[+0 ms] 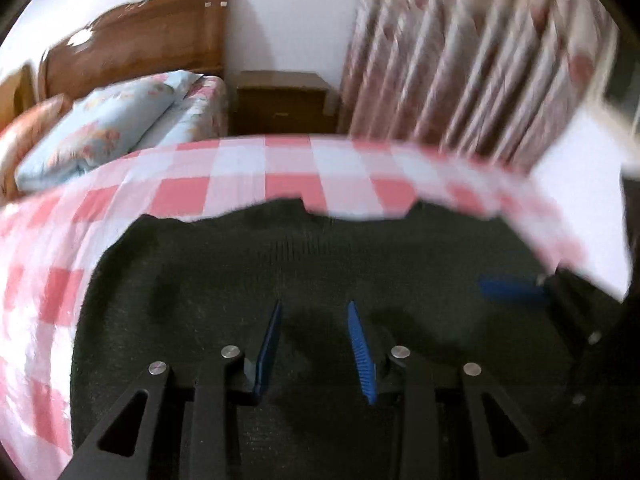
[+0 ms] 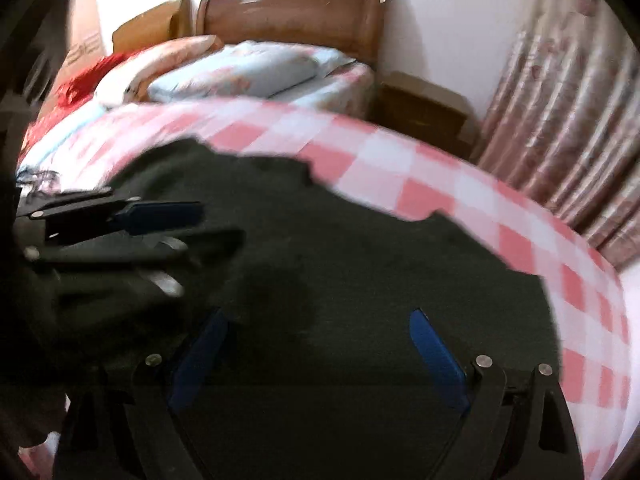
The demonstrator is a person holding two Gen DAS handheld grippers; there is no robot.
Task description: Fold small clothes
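A dark knitted garment (image 1: 248, 264) lies spread flat on the pink-and-white checked cloth (image 1: 240, 172). My left gripper (image 1: 315, 306) hovers over the middle of the garment. Its blue pads stand apart with nothing between them, so it is open. One blue pad (image 1: 512, 290) of the right gripper shows at the right edge of the left wrist view. In the right wrist view the garment (image 2: 360, 264) fills the lower half. There my right gripper (image 2: 318, 316) is wide open above it and holds nothing. The left gripper's fingers (image 2: 160, 212) reach in from the left over the garment.
Behind the checked surface stands a bed with a wooden headboard (image 1: 136, 48) and a light blue pillow (image 1: 104, 120). A brown nightstand (image 1: 280, 100) sits beside it, and a floral curtain (image 1: 480, 60) hangs at the right. A red cloth (image 2: 80, 84) lies at far left.
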